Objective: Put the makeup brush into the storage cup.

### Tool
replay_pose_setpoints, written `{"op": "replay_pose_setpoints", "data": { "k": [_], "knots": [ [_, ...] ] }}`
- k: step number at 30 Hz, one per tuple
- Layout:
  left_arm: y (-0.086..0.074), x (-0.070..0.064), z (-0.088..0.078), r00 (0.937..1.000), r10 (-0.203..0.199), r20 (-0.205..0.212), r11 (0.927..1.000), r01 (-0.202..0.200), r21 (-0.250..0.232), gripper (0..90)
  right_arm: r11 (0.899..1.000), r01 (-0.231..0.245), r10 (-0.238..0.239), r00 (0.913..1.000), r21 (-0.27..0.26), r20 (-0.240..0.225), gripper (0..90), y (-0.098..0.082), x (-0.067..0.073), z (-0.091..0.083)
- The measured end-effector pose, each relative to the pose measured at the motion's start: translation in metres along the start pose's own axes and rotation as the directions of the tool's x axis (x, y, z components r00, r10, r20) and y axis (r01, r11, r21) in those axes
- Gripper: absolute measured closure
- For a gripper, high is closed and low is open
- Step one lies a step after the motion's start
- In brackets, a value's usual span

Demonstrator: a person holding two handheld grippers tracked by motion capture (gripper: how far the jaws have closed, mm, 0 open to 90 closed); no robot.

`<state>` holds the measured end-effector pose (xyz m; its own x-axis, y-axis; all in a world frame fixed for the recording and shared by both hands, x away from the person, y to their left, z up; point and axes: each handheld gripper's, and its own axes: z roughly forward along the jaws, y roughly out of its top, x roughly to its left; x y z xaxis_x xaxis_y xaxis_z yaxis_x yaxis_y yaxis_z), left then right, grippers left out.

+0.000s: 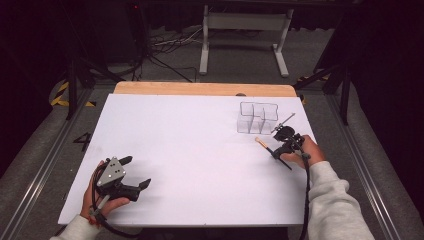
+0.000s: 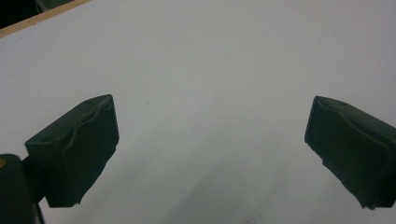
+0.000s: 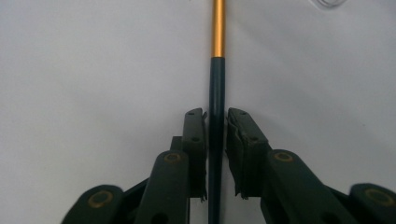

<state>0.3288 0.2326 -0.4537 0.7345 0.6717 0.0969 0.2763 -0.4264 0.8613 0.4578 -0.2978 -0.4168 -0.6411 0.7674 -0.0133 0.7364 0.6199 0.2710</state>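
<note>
The tongs (image 3: 216, 140) rise from the bottom edge with their two black jaws drawn in close on either side of a thin brush handle (image 3: 216, 93). The handle runs straight up the middle, dark along the lower part and gold toward the top edge. Beneath lies the plain white counter (image 3: 93, 70).

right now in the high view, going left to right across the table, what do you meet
left gripper with its jaws apart and nothing between them → clear divided container → right gripper, jaws closed on a thin brush with a dark handle and a gold band
</note>
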Motion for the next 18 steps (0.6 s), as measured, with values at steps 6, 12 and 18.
{"op": "replay_pose_setpoints", "data": {
  "k": [6, 12, 18],
  "knots": [
    [-0.001, 0.000, 0.001, 1.0000, -0.001, 0.010, 1.0000, 0.001, 0.004, 3.6, 1.000, 0.014, -0.014, 0.9998, 0.010, 0.016, 75.7, 0.006, 0.002, 0.002],
    [-0.001, 0.000, 0.002, 0.9999, -0.002, 0.014, 1.0000, 0.001, 0.009, 3.7, 0.999, 0.047, -0.047, 0.9983, 0.020, 0.033, 83.0, 0.012, 0.006, 0.004],
    [-0.001, 0.000, 0.000, 0.9999, -0.005, 0.012, 1.0000, 0.005, 0.005, 3.7, 0.999, 0.048, -0.048, 0.9980, 0.012, 0.041, 83.3, 0.010, 0.007, 0.003]
  ]
}}
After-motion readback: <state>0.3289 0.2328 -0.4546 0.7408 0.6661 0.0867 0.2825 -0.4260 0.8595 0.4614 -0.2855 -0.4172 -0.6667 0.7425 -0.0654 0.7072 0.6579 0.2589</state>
